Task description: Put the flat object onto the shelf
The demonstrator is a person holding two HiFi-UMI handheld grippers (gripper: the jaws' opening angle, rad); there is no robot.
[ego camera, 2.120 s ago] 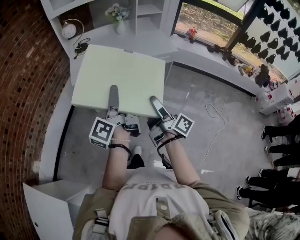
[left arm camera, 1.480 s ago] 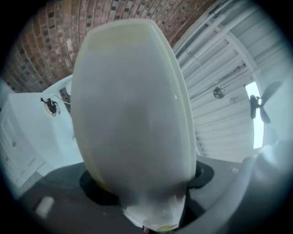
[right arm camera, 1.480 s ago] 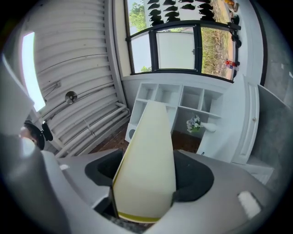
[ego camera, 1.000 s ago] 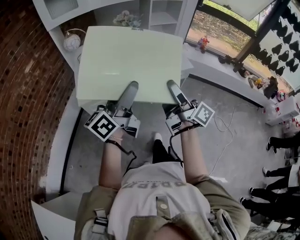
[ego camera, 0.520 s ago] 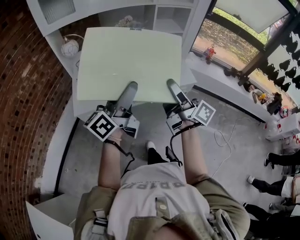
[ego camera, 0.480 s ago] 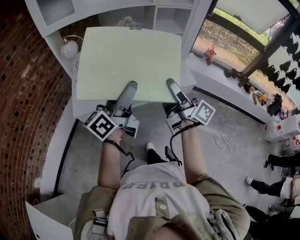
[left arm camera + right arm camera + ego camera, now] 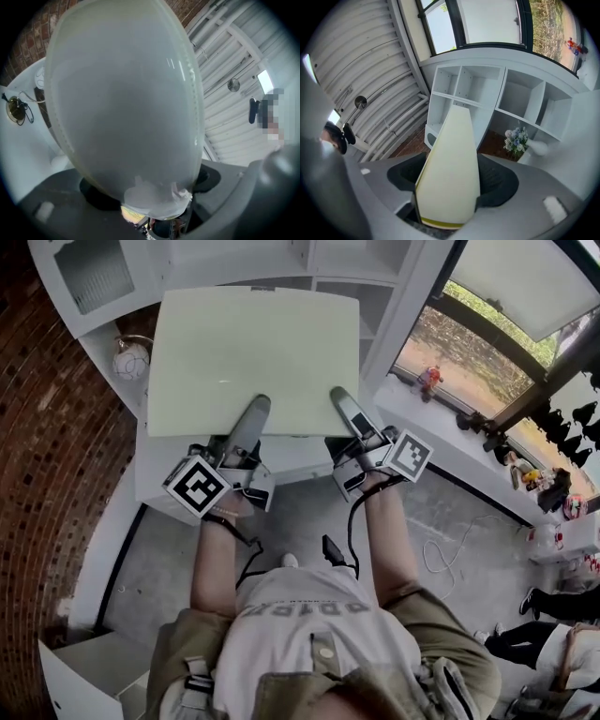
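Presently the flat object (image 7: 251,357), a pale green board, is held roughly level above the white counter (image 7: 155,486), in front of the white shelf (image 7: 333,261). The left claw (image 7: 255,409) is clamped on the board's near edge, and the right claw (image 7: 339,399) grips the same edge further along. A bunch of blue and white flowers (image 7: 515,139) stands in the recess below the shelf's compartments. A round white object (image 7: 131,360) sits on the counter, left of the board.
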